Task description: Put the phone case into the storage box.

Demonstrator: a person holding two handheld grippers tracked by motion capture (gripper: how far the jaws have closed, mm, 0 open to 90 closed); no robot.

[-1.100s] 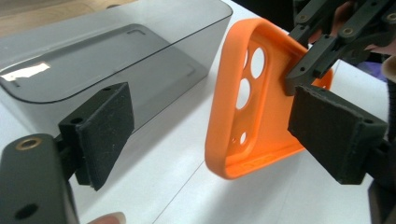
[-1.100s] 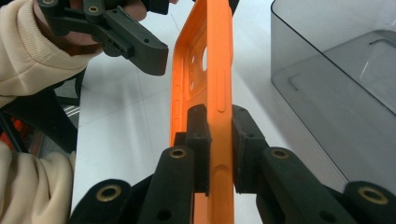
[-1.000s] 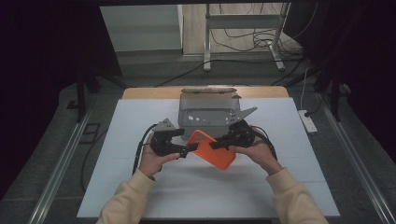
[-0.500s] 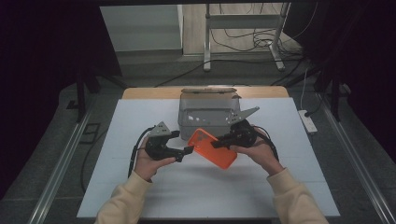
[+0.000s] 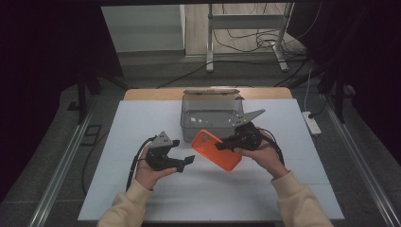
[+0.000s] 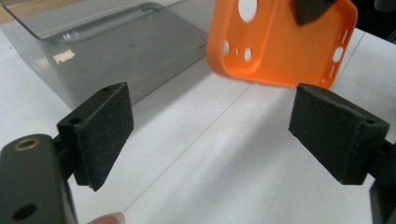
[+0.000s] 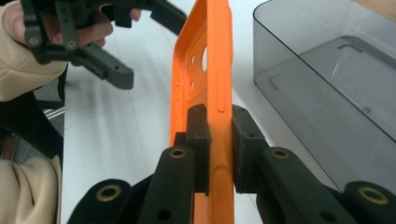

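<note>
While the right gripper (image 7: 219, 154) is pinching the orange phone case (image 5: 216, 149) above the worktop (image 5: 142, 127), the left gripper (image 6: 210, 135) is waiting open just beside it. Next it probably needs dropping into the grey box (image 5: 210, 116) behind.

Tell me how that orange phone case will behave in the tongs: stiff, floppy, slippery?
The case is a thin open shell with cutouts, so it is probably light and may flex. The right tongs pinch just one side wall, so it could pivot or slip if bumped. The left tongs are open and could steady its free end.
</note>
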